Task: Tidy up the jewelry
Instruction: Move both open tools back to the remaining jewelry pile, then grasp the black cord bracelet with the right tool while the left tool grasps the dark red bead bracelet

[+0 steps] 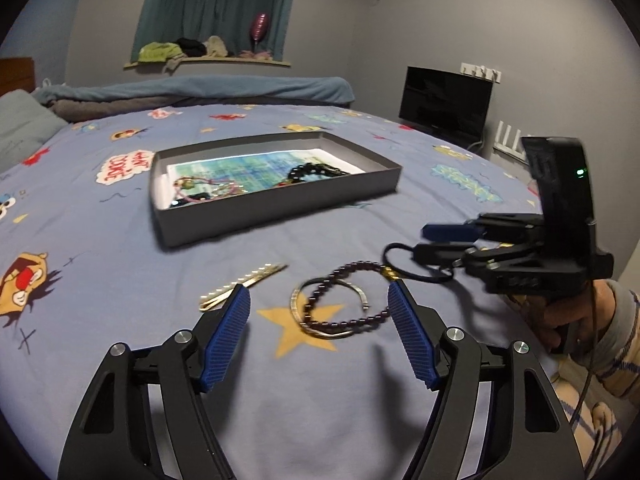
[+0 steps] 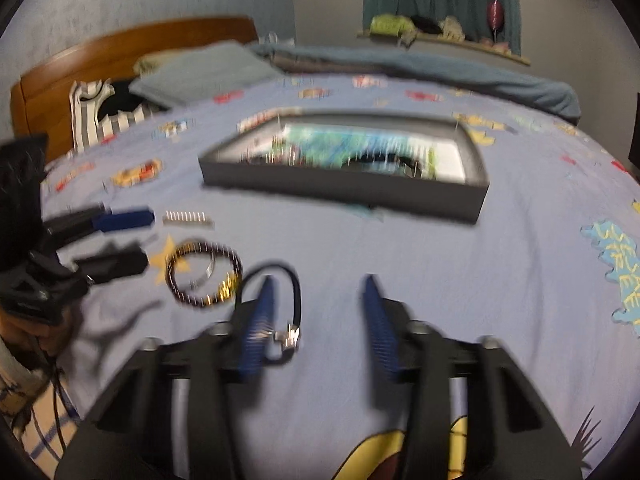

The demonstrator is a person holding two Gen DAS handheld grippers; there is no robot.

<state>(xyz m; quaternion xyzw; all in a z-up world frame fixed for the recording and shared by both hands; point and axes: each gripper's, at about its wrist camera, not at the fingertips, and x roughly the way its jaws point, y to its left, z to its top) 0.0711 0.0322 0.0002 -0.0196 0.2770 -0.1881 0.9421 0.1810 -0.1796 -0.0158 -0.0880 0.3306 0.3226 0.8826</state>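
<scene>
both the left gripper (image 1: 319, 300) and the right gripper (image 2: 320, 300) hover with fingers spread, grasping nothing. the bead bracelet (image 1: 346, 294) lies on the bedsheet (image 1: 320, 400), overlapping a bangle (image 1: 320, 330), near the box (image 1: 276, 204).

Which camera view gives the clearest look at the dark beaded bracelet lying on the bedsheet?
The left wrist view: the beaded bracelet lies sharp and whole between the open left claw fingers, overlapping a silver bangle. The right wrist view shows it small and motion-blurred at left.
</scene>
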